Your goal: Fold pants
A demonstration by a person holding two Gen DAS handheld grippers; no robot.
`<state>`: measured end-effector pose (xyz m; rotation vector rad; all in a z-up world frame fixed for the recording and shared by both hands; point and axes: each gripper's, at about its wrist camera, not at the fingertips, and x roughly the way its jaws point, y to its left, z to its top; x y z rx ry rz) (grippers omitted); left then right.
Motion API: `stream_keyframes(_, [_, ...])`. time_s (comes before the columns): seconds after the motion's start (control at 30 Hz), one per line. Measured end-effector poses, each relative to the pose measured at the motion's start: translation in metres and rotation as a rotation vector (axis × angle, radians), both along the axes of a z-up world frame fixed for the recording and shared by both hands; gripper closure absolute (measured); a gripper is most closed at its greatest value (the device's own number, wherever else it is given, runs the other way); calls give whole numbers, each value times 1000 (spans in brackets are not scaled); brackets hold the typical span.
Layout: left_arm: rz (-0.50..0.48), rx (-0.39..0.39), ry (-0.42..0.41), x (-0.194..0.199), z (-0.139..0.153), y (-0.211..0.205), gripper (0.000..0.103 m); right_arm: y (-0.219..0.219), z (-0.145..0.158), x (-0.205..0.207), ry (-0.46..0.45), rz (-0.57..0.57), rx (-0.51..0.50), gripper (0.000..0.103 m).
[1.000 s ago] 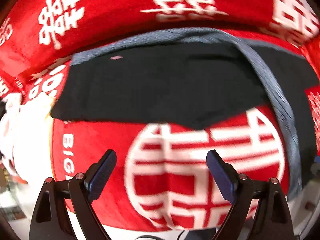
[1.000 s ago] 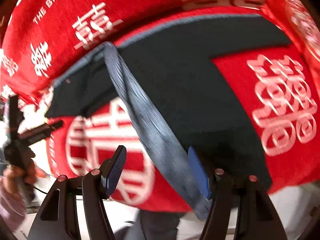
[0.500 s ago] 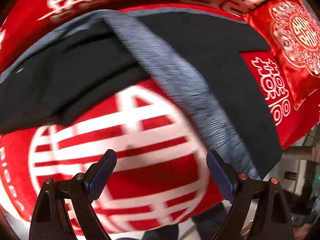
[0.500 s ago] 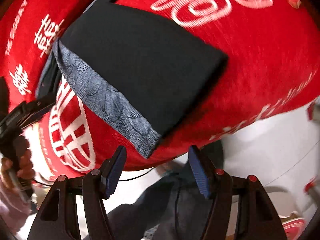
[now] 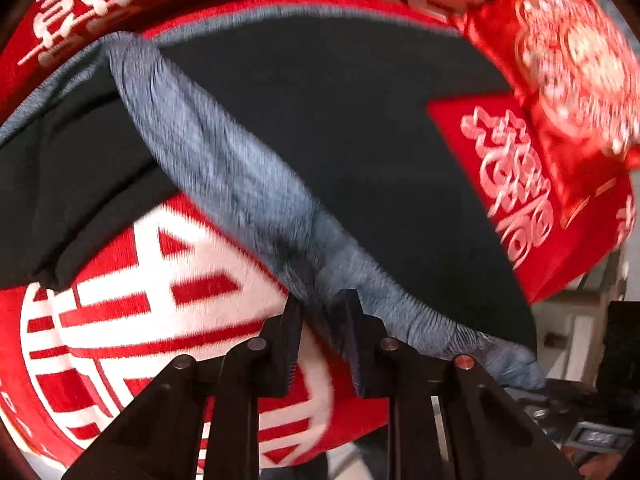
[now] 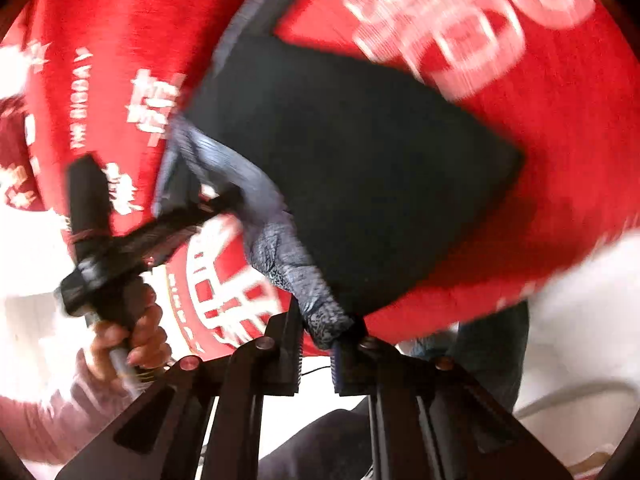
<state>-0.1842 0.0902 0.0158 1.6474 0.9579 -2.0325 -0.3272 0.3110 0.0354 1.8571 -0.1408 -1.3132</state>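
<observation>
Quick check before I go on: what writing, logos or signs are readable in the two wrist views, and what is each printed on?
"THE BIGDAY": small white letters on the red blanket, right wrist view, blurred, so the reading is uncertain.
Large white Chinese characters and a round emblem: on the same blanket, smeared by motion, not readable.
Pale round ornament: on the red cushion, left wrist view, too blurred to read.
Black pants: no text visible.

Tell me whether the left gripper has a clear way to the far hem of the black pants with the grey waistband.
Probably not right now. The left gripper is shut on the grey waistband of the black pants at the near edge of the red blanket, so it would have to let go first; nothing else lies across the pants.
</observation>
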Motion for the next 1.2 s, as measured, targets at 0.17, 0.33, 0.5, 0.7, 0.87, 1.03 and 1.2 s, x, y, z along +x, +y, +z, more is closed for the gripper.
stream_keyframes(0.17, [54,-111,96,-33,55,-26,79,-37,65,-71,130,15,-109,92])
stream_keyframes(0.33, [132,-240,122,-65,88,-73,19,-102,101,-174,282,39,-149,92])
stream_keyframes(0.5, [205,-350,59,-77,82,-108,17,-173,93,-254,403,96,-97,92])
stream_keyframes(0.7, [246,-315,-178,-79,1,-129,17,-208,41,-282,475,215,144,39])
stream_keyframes(0.87, [284,-268,-236,-70,-33,-124,17,-167,44,-265,412,182,66,37])
stream_keyframes(1.03, [301,-263,-237,-65,-33,-123,17,-128,-1,-264,237,53,119,54])
stream_keyframes(1.2, [280,-270,-243,-67,-34,-121,17,-134,-30,-279,105,-98,61,61])
